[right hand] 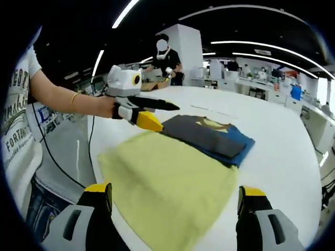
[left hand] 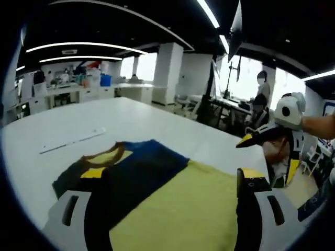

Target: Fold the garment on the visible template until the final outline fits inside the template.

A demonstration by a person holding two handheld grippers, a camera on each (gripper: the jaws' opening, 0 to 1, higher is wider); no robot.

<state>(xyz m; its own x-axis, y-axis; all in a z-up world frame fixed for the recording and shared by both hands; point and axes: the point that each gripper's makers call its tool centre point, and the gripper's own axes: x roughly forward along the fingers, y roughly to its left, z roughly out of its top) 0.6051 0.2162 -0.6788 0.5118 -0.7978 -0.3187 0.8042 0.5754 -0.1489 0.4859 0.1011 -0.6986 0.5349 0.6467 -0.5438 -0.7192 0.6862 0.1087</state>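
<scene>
White table (right hand: 282, 136) surface in an open office carries the garment (right hand: 172, 178), a yellow, navy and blue shirt lying flat near the table's edge beside a person (right hand: 21, 130). We see the left gripper (right hand: 152, 112) over the garment's edge with its fingers apart, holding nothing. We see the right gripper (right hand: 172, 209) with fingers spread wide above the yellow part, empty.
</scene>
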